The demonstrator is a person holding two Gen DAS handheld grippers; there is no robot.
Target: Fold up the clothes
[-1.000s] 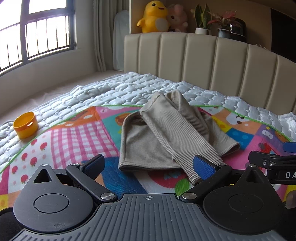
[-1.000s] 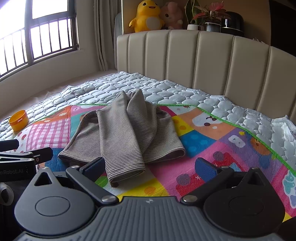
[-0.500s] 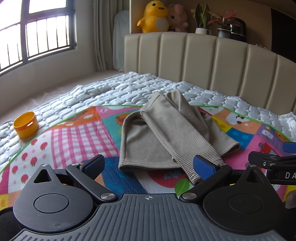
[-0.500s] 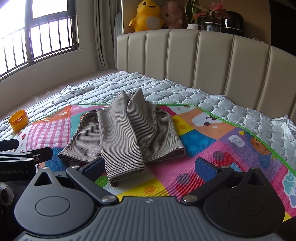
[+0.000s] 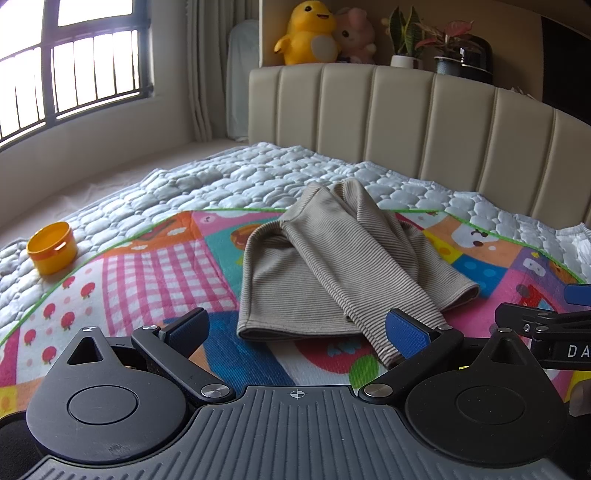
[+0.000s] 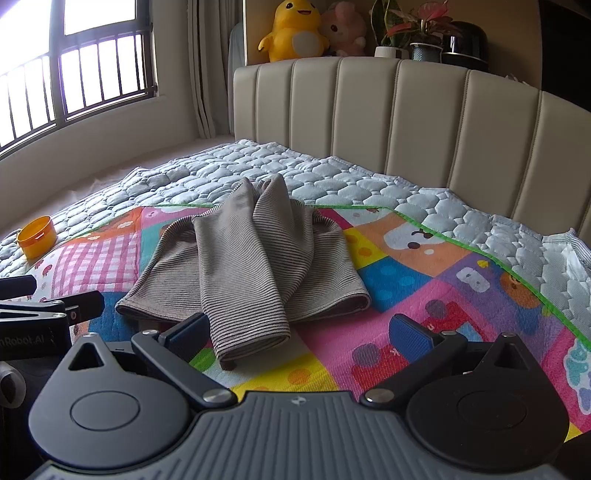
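Observation:
A beige striped knit top (image 5: 325, 266) lies on the colourful play mat (image 5: 155, 280), both sleeves folded in over its body. Its near sleeve cuff (image 5: 388, 354) reaches toward me. My left gripper (image 5: 295, 328) hovers open just short of the hem, with nothing between its blue pads (image 5: 406, 332). In the right wrist view the same top (image 6: 251, 273) lies ahead and to the left. My right gripper (image 6: 299, 332) is open too, and the sleeve cuff (image 6: 251, 343) lies close by its left finger. The other gripper (image 6: 44, 317) shows at that view's left edge.
An orange round lid (image 5: 51, 247) sits on the quilted white cover (image 5: 236, 184) at far left. A padded beige headboard (image 5: 443, 125) stands behind the bed, with plush toys (image 5: 310, 33) and potted plants (image 5: 424, 40) on the ledge above. A barred window (image 5: 74, 74) is at left.

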